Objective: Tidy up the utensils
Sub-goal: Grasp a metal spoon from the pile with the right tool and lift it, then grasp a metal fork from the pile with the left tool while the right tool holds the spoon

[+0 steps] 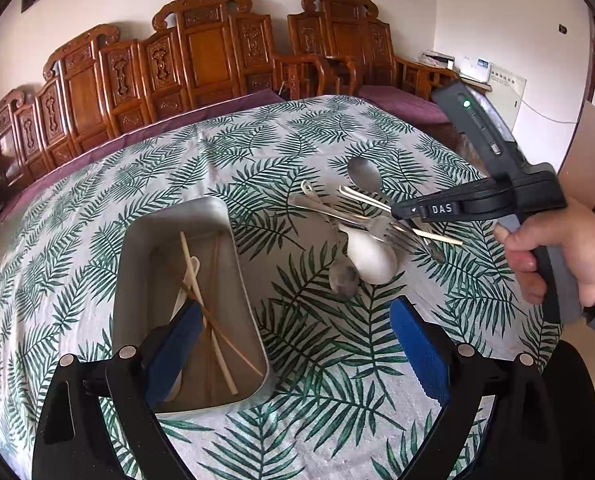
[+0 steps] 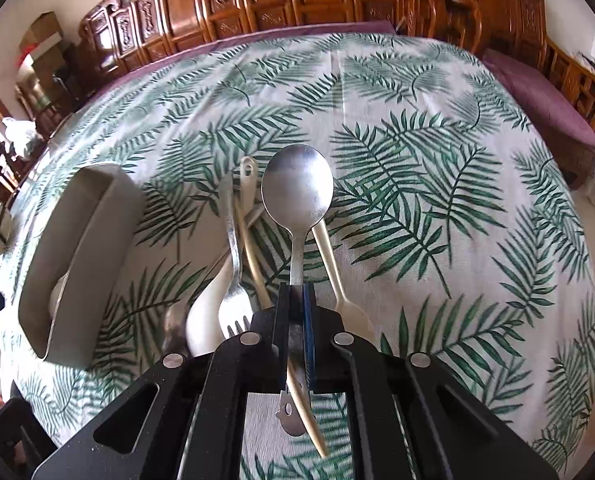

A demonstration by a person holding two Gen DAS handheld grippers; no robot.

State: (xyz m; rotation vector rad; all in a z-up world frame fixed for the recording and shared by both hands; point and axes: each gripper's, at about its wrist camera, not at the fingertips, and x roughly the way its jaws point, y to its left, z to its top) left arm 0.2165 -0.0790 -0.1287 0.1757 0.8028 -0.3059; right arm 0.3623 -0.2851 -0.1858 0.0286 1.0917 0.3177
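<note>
A grey metal tray [image 1: 137, 272] on the leaf-print cloth holds chopsticks [image 1: 201, 304] and a white spoon. My left gripper [image 1: 295, 306] hangs open, its left blue pad over the tray and its right pad over bare cloth. To the tray's right lies a pile of utensils [image 1: 361, 240]. From that pile, my right gripper [image 1: 397, 211] [image 2: 297, 292] is shut on the handle of a metal spoon [image 2: 297, 196] [image 1: 363, 178], whose bowl points away from the camera. A metal fork [image 2: 233, 280], a white spoon [image 2: 205, 320] and a cream fork [image 2: 337, 272] lie under it.
The tray [image 2: 85, 216] sits left of the pile in the right wrist view. Carved wooden chairs [image 1: 201, 52] with purple cushions line the table's far side. A person's hand [image 1: 553, 256] grips the right tool's handle.
</note>
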